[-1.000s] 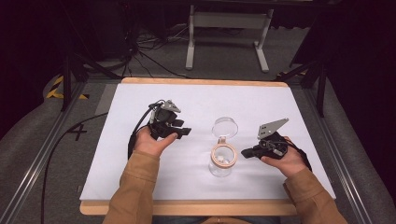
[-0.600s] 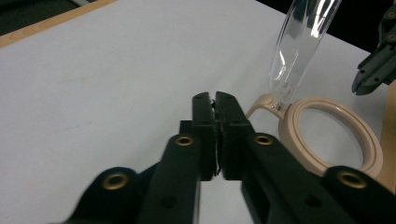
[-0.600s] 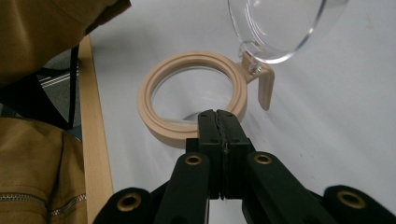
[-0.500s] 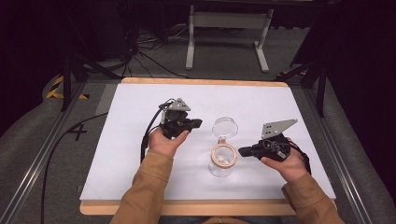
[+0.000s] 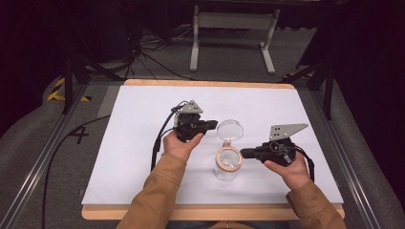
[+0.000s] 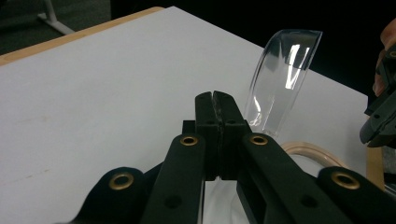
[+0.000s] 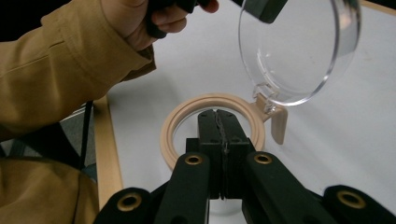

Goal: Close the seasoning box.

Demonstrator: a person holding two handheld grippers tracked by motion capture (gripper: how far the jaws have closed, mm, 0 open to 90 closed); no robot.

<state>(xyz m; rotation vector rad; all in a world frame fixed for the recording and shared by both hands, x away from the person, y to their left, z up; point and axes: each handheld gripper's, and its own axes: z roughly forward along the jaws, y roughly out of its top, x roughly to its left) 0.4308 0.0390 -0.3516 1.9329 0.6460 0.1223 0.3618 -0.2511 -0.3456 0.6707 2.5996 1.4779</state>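
Beside jar [image 5: 228, 164], lid [image 5: 229, 130] flipped up: left tongs [image 5: 211, 124] near lid, right tongs [image 5: 244, 153] at rim; both pressed together, likely to push it closed.

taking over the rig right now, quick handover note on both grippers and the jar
Left gripper: jaws shut, empty, held beside the raised clear lid; contact can't be told.
Right gripper: jaws shut, empty, tips at the jar's beige rim.
Jar: clear, upright near the middle of the white table, lid hinged open and standing up at the far side.
Done: lid is open.
Left: judging by the poses, probably pushing the lid down with the left while the right steadies the jar; not yet begun.
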